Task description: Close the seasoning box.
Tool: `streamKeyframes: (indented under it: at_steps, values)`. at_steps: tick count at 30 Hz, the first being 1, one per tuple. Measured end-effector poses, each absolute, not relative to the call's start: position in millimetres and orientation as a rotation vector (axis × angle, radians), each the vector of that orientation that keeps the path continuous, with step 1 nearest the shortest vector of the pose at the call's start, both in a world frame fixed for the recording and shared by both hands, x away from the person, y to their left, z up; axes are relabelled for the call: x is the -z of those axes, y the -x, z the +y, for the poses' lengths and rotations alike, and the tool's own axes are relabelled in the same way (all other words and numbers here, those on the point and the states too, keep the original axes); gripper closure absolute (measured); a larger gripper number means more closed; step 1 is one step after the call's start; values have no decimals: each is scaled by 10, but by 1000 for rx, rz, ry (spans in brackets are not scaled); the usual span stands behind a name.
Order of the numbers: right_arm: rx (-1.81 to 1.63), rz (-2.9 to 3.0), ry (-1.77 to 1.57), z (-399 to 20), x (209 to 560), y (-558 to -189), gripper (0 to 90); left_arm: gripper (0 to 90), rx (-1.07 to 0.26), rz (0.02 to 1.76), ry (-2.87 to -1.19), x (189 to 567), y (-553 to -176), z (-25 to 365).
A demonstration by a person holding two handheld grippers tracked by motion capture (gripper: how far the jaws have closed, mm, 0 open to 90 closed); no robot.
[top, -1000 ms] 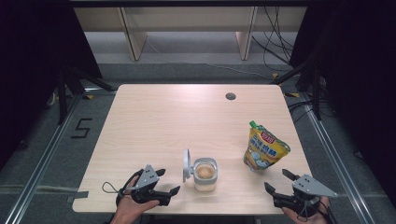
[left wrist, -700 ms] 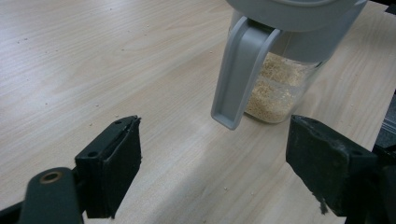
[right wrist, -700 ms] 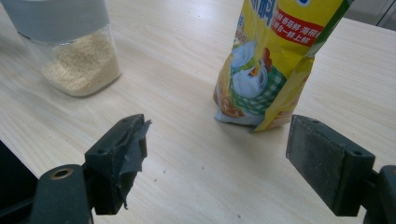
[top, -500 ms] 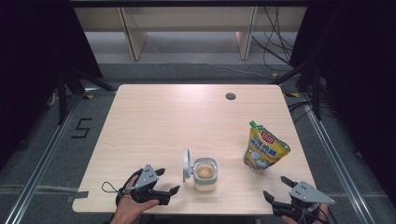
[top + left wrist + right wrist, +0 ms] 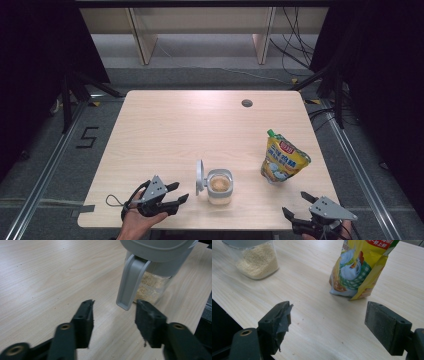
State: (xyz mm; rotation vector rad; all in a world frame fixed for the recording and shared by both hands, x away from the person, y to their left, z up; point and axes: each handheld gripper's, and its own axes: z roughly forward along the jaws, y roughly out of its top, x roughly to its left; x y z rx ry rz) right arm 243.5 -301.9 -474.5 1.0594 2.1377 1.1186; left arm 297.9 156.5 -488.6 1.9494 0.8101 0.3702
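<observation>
A clear jar (image 5: pixel 219 186) of beige granules stands near the table's front edge, its grey flip lid (image 5: pixel 199 176) swung open to the left. My left gripper (image 5: pixel 179 192) lies just left of it, pointing at the lid. Its jaws have just been closing and stand half open with nothing between the pads. In the left gripper view the hanging lid (image 5: pixel 131 282) is just ahead of that gripper (image 5: pixel 115 303), untouched. A yellow pouch (image 5: pixel 283 161) stands at the right. My right gripper (image 5: pixel 295 204) sits open at the front right corner, short of the pouch (image 5: pixel 359 267) and the jar (image 5: pixel 257 261).
The light wooden table (image 5: pixel 200 125) has a small round cable hole (image 5: pixel 246 103) at the back right. Crumbs dot the wood by the jar. Dark floor and metal rails surround the table, with shelving legs behind.
The left gripper's jaws have narrowed while the hand stayed put. The right gripper has slipped slightly back toward the table's front edge.
</observation>
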Motion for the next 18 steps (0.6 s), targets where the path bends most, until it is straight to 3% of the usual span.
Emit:
streamKeyframes:
  at_steps: [2, 7, 18]
  values:
    - [-1119, 2134, -1053, -3029, 4750, -2433, 218, 657, -398, 794, -1959, 4845, -2955, 1571]
    - [-1104, 2134, -1062, -3035, 4747, -2422, 224, 869, -459, 757, -1930, 4688, -2911, 1571]
    - [-1120, 2156, -1101, -3005, 4756, -2409, 224, 890, -434, 716, -1941, 4515, -2892, 1463]
